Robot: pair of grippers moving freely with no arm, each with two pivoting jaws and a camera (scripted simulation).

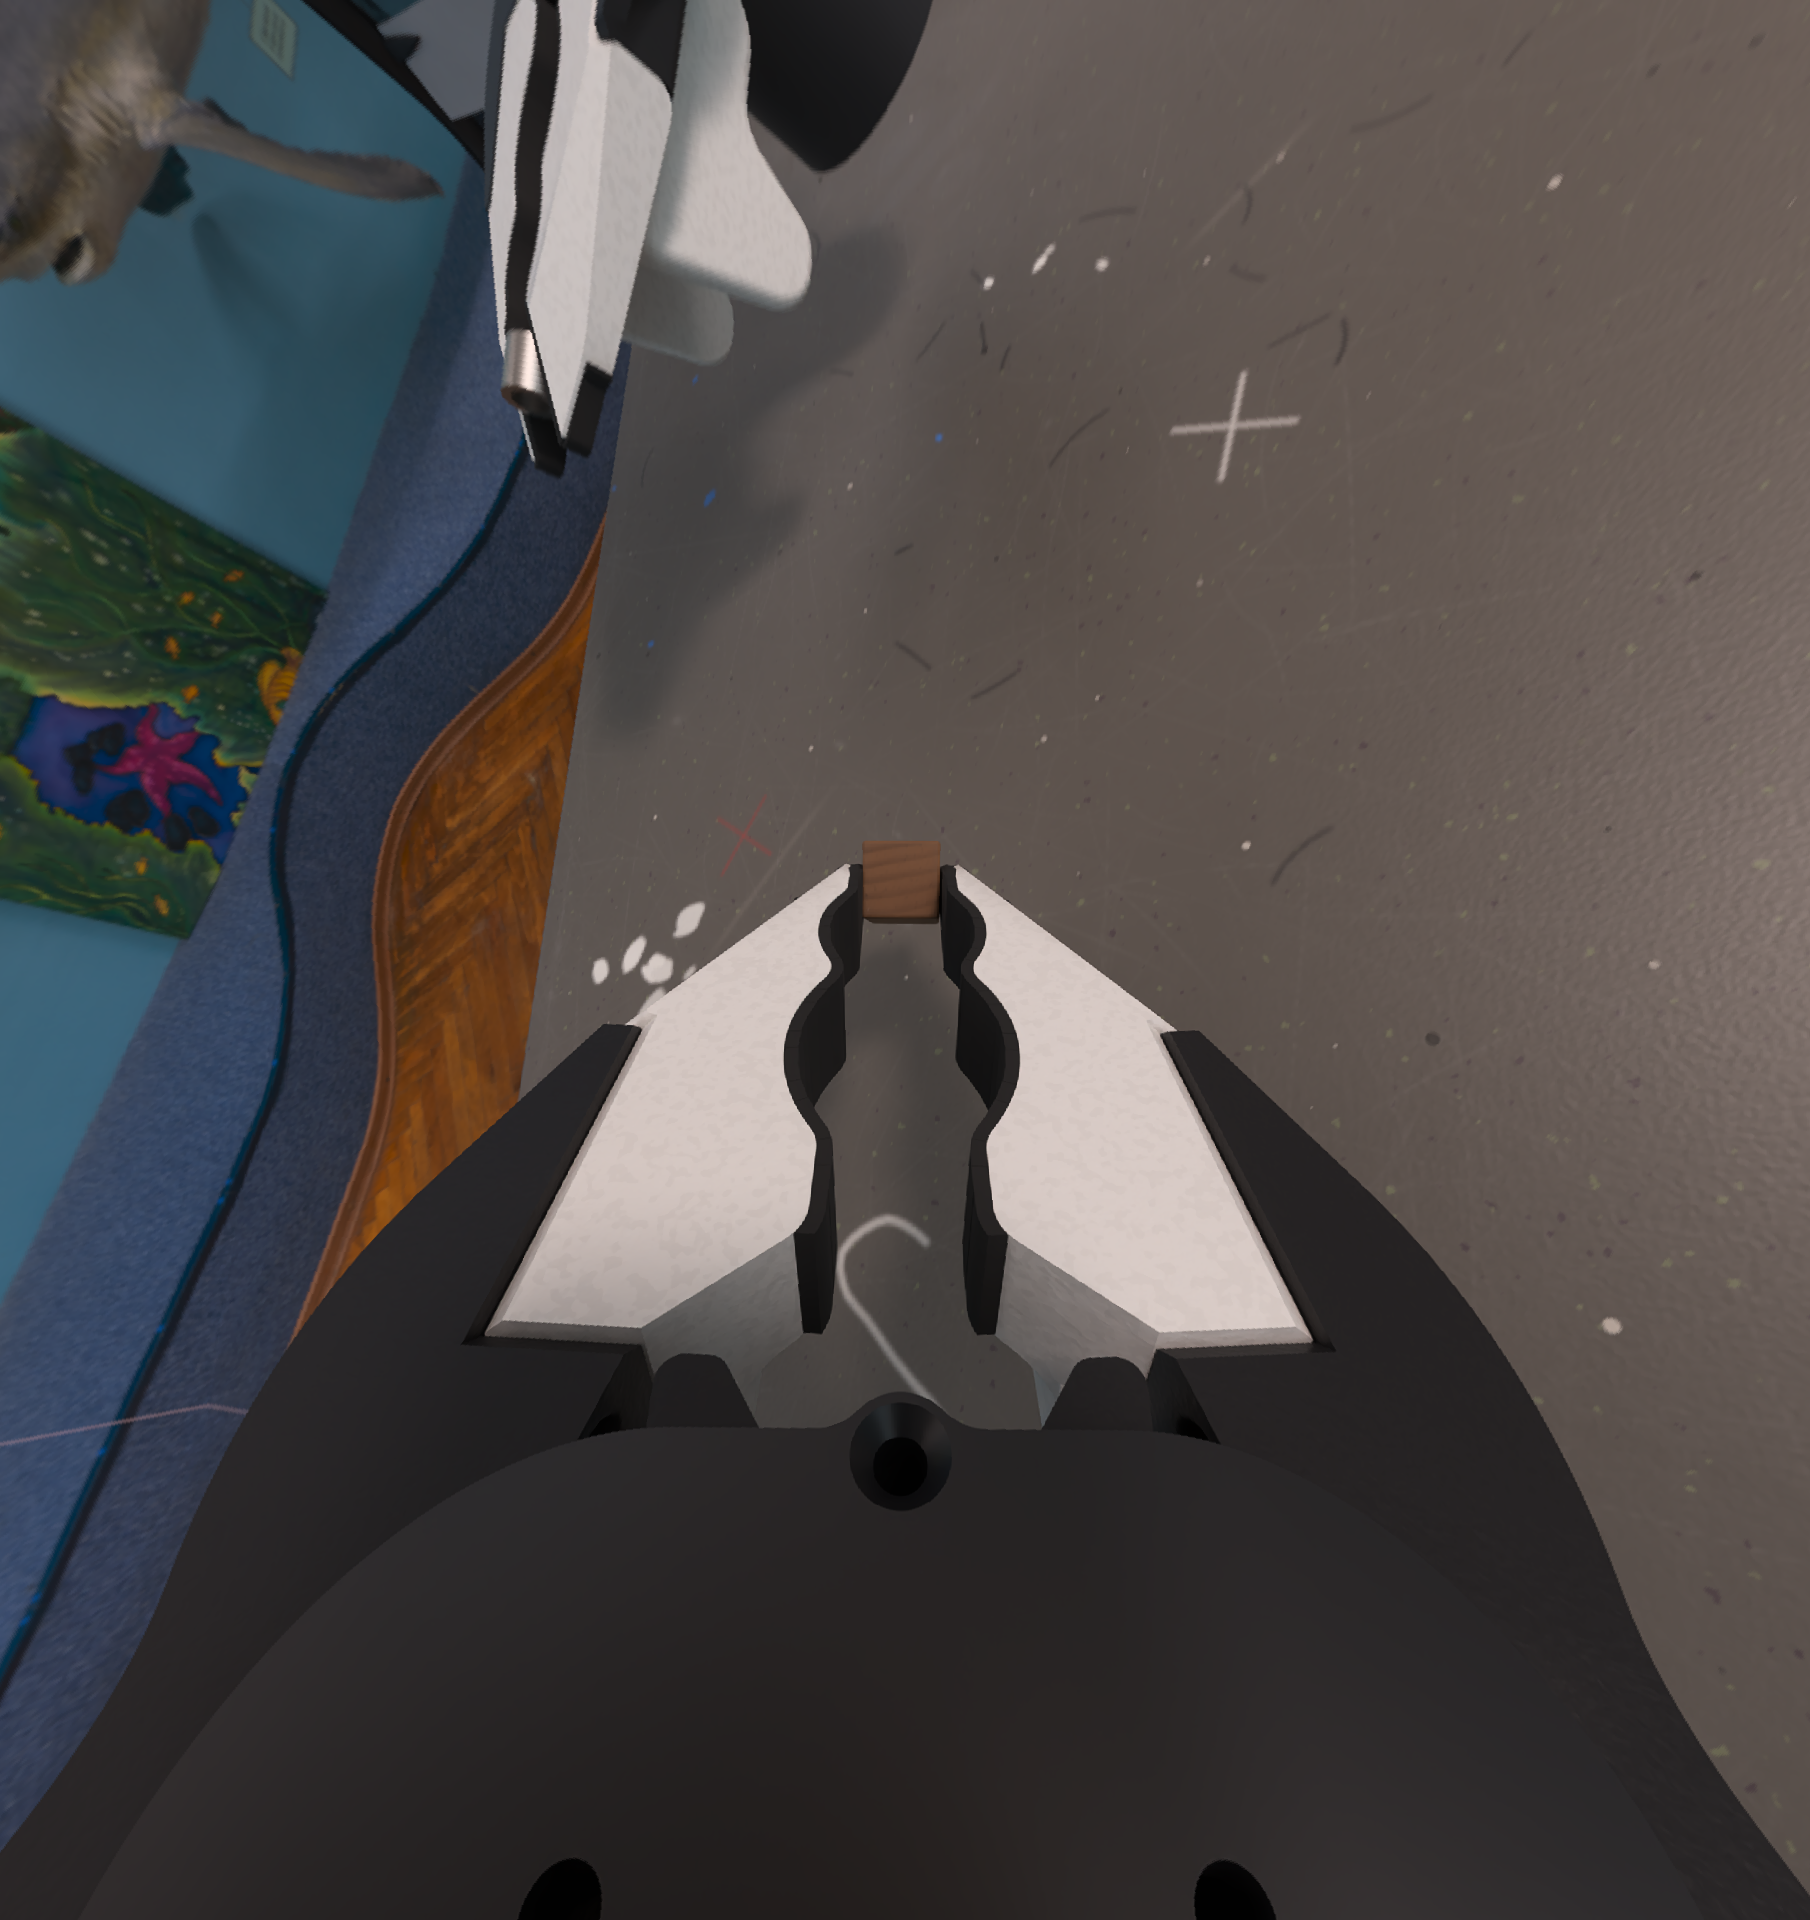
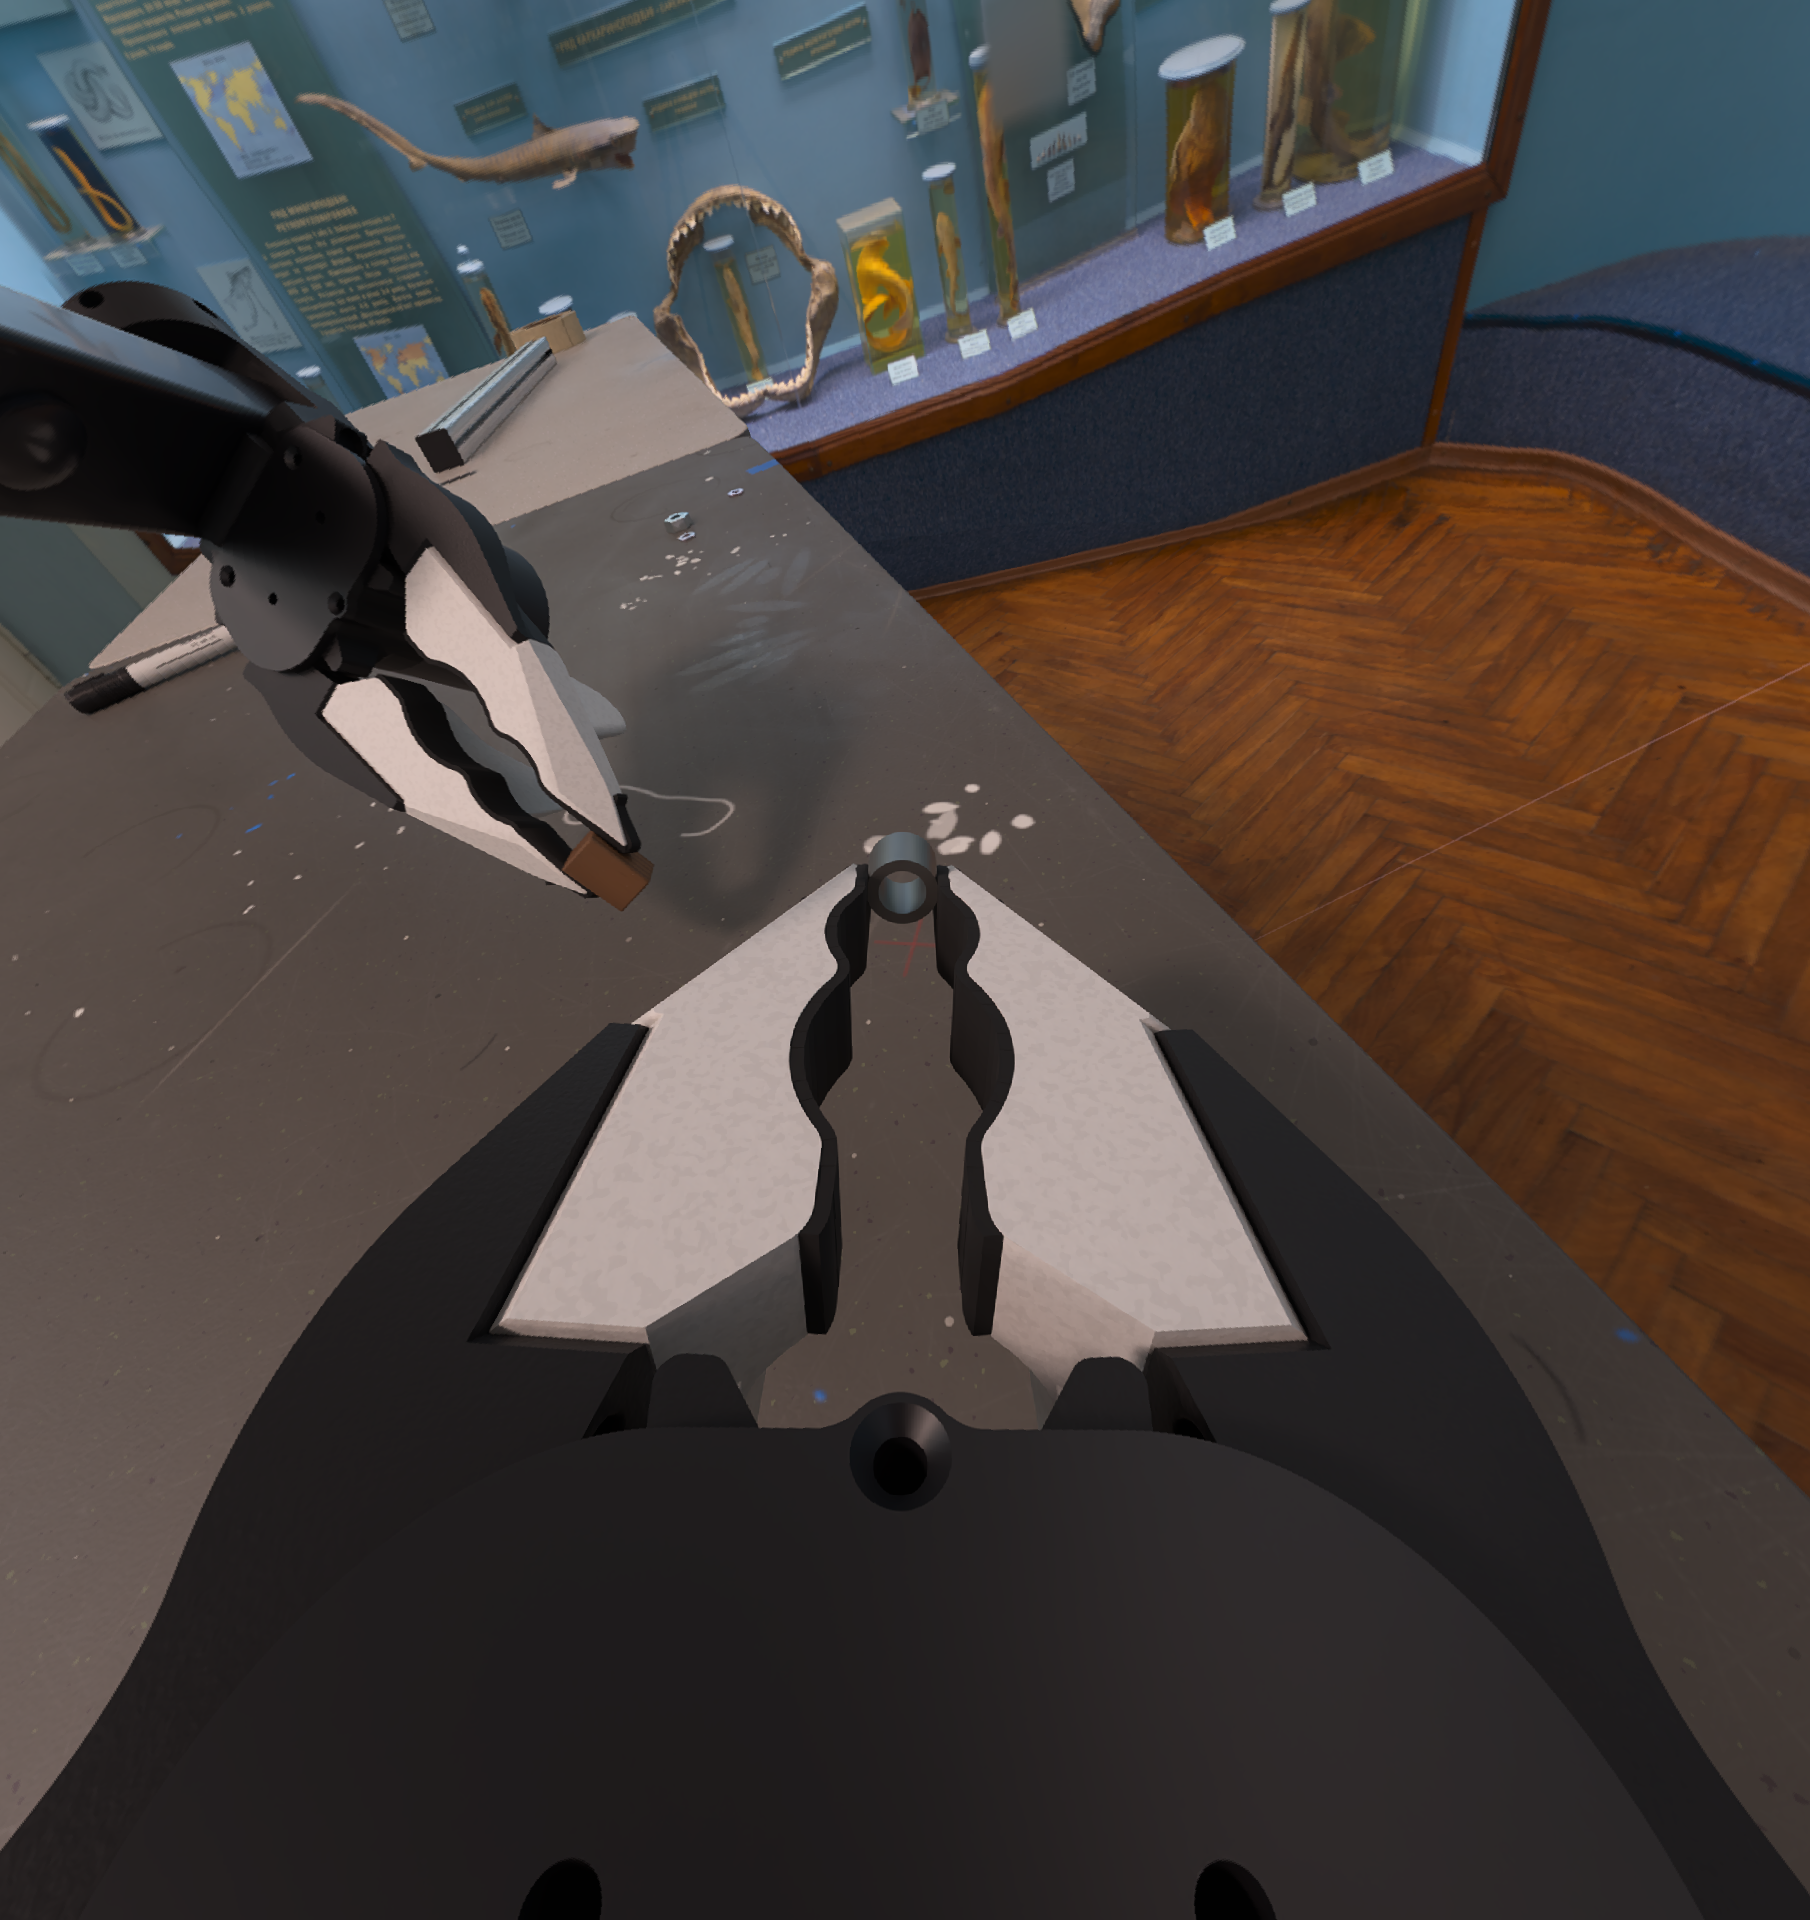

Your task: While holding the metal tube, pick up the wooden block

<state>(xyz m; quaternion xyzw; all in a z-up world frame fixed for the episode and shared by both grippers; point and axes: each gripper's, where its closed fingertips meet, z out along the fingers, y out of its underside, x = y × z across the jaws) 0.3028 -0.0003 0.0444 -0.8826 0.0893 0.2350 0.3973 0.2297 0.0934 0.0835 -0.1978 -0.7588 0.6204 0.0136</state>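
Wooden block (image 1: 901, 881) sits pinched at the very tip of our left claw (image 1: 902, 883), at twelve o'clock from it, lifted just off the grey worktop (image 1: 1400, 727), we think. Our right claw (image 2: 902, 894) grips the metal tube (image 2: 903, 888) with its hole facing us. From there, the block (image 2: 610, 871) lies at nine o'clock.

We list a right gripper (image 2: 903, 896) closed on a metal tube (image 2: 903, 883). We list a left gripper (image 2: 597, 871) clamping a wooden block (image 2: 610, 871) above the grey table (image 2: 257, 1039).
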